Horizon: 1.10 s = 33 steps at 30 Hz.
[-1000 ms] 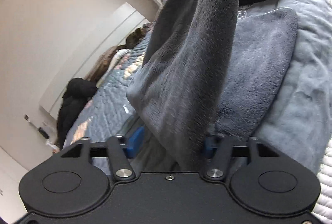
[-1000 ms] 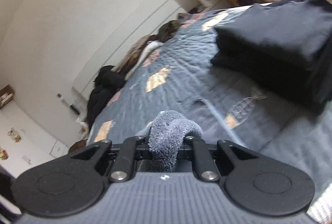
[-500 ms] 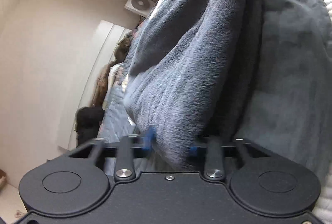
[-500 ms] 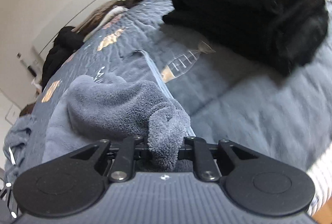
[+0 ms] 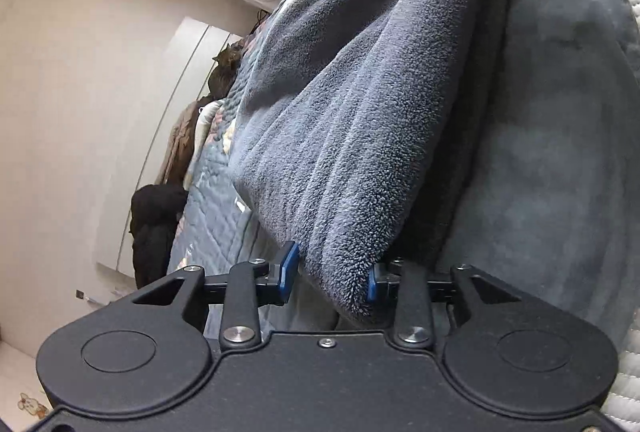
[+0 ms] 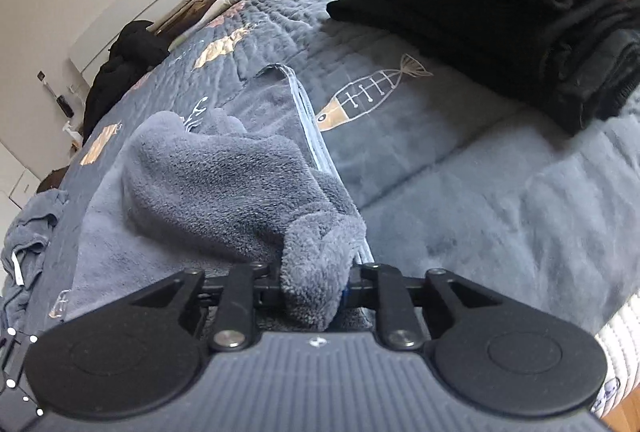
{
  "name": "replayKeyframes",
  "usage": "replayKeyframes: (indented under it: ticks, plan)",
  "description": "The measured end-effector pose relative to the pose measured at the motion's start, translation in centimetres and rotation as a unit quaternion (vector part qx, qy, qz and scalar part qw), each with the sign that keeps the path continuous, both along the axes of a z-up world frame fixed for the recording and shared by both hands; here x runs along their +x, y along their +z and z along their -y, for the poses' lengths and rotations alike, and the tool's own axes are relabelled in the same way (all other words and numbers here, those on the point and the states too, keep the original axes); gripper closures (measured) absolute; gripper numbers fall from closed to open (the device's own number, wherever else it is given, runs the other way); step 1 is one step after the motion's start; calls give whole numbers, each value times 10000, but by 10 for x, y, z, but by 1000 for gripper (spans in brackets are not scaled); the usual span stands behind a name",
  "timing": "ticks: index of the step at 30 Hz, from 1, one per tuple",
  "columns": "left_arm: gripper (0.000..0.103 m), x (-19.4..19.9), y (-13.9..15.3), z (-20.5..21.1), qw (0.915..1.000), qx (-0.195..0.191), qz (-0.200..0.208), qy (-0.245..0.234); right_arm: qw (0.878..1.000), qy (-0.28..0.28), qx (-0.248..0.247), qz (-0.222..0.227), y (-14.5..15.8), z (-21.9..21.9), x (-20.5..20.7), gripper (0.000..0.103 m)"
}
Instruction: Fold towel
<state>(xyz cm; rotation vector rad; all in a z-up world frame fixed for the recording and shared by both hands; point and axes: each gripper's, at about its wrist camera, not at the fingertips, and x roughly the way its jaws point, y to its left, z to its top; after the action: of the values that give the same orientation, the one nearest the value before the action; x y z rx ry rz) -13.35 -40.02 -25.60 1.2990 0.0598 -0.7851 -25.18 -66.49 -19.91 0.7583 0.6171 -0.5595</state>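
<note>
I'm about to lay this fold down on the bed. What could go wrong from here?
1. The left gripper has its blue pads apart, with the towel loose between them; that end may slip out and skew the fold.
2. The right gripper pinches a bunched wad of towel, not a flat corner, so the edge may land crumpled.
3. The folded black clothes lie close ahead; the towel could drag against them.
</note>
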Motion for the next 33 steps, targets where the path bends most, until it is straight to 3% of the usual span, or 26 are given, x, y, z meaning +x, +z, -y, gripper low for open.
replayKeyframes:
  ticks: [1,3,8,11,15,17,19,20,21,22,24,25,29,31,33]
  plan:
    - [69,-1,-1,0,10000,28,56,-25,10000,-20,0,-24,1,1,-1,75]
    - [69,-1,-2,-1,9999,65,113,-49,10000,-59,1,-73,3,2,-4,58]
    - [64,-4,0,-2,9998,66,192,-89,9989,-284,-188,316,37,6,-30,55]
    - [49,-9,5,-1,9993,82,362,-100,9975,369,-181,571,51,-12,-21,54]
    - [48,-21,7,-7,9984,123,496,-257,9915,1079,-88,717,47,-40,3,50]
    - [48,-24,6,-9,9979,175,516,-336,9931,965,-34,665,38,-35,4,50]
    - [62,-20,5,-10,9986,237,315,-350,9945,850,20,612,30,-31,4,51]
    - [78,-18,4,-11,9988,268,214,-356,9951,792,47,586,26,-29,4,51]
    - [80,-16,3,-12,9988,295,152,-370,9957,735,74,559,22,-27,4,54]
    - [81,-15,1,-13,9986,316,135,-391,9962,677,100,533,17,-24,5,56]
    - [81,-13,-2,-13,9984,349,108,-422,9971,562,154,480,9,-20,5,78]
    - [81,-12,-2,-12,9985,351,98,-412,9975,504,181,453,5,-18,5,82]
    - [80,-13,-1,-11,9983,391,124,-405,9984,419,135,355,-4,-16,5,82]
    - [74,-16,1,-13,9981,403,190,-432,9984,439,-17,363,-1,-20,3,82]
    - [54,-20,8,-17,9983,349,174,-433,9978,416,52,519,4,-21,0,75]
